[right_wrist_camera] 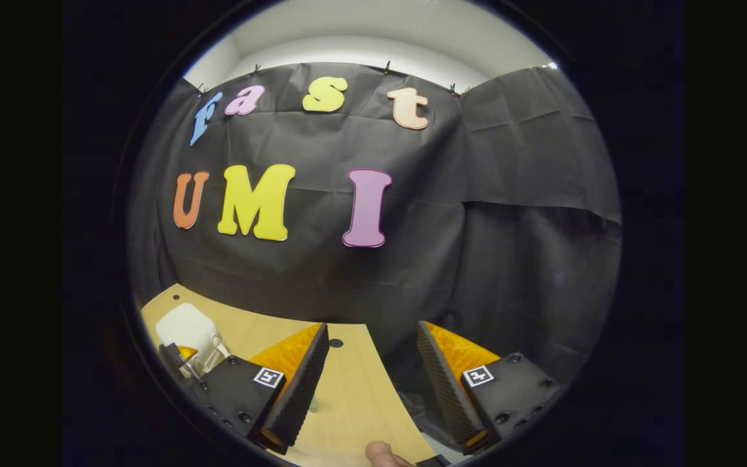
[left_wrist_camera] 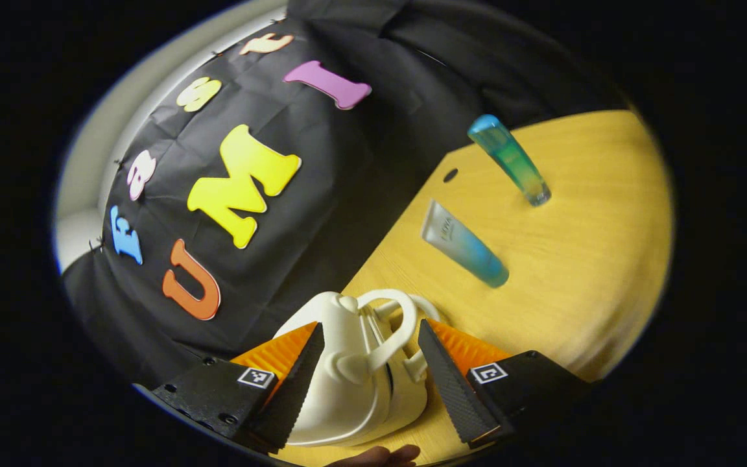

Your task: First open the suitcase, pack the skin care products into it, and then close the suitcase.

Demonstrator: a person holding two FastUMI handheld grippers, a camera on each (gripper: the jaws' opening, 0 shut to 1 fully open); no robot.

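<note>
In the left gripper view the left gripper (left_wrist_camera: 370, 370) stands spread wide around the small white hard-shell suitcase with its looped carry handle (left_wrist_camera: 354, 376). The handle sits between the fingers, but neither finger presses on it. The case looks closed and rests on the pale wooden table (left_wrist_camera: 581, 272).

At about one o'clock from that gripper lies a squeeze tube, translucent white fading to blue (left_wrist_camera: 464, 245). Farther out along the same line stands a tall blue-green bottle (left_wrist_camera: 509, 160), well apart from the suitcase.

The right gripper (right_wrist_camera: 373, 373) is also spread wide and holds nothing, over bare table near the booth's cloth wall. At its nine o'clock, the right gripper view shows the suitcase with the other gripper at it.

Likely risks: if the fingers close on the rounded shell and not the handle, the light case may skid or tip. With no second hold to steady it, the lid could drag the whole case along, perhaps into the tube.
</note>
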